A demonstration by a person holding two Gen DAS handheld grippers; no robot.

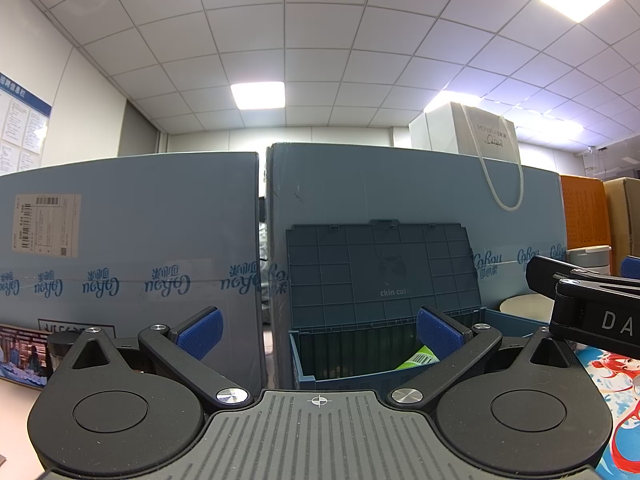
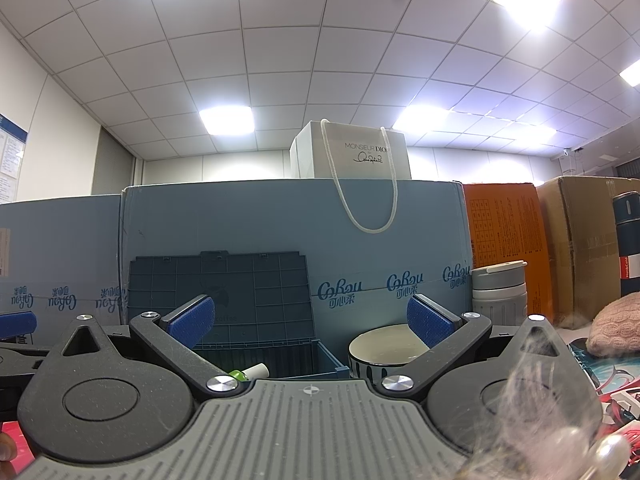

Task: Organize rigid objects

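A blue plastic storage box (image 1: 304,364) stands open with its lid (image 1: 384,264) upright against big blue cartons; it also shows in the right wrist view (image 2: 328,360). A green and white tube (image 1: 418,359) lies inside the box, also seen in the right wrist view (image 2: 250,372). My left gripper (image 1: 320,332) is open and empty, facing the box. My right gripper (image 2: 310,322) is open and empty, between the box and a white bowl (image 2: 380,350). The right gripper's body shows at the right of the left wrist view (image 1: 588,300).
Large blue cartons (image 1: 128,240) wall off the back, with a white paper bag (image 2: 356,156) on top. A grey lidded cup (image 2: 498,292), an orange box (image 2: 504,240), a brown carton (image 2: 580,240), a dark flask (image 2: 628,240) and a pink knit item (image 2: 618,330) stand at right.
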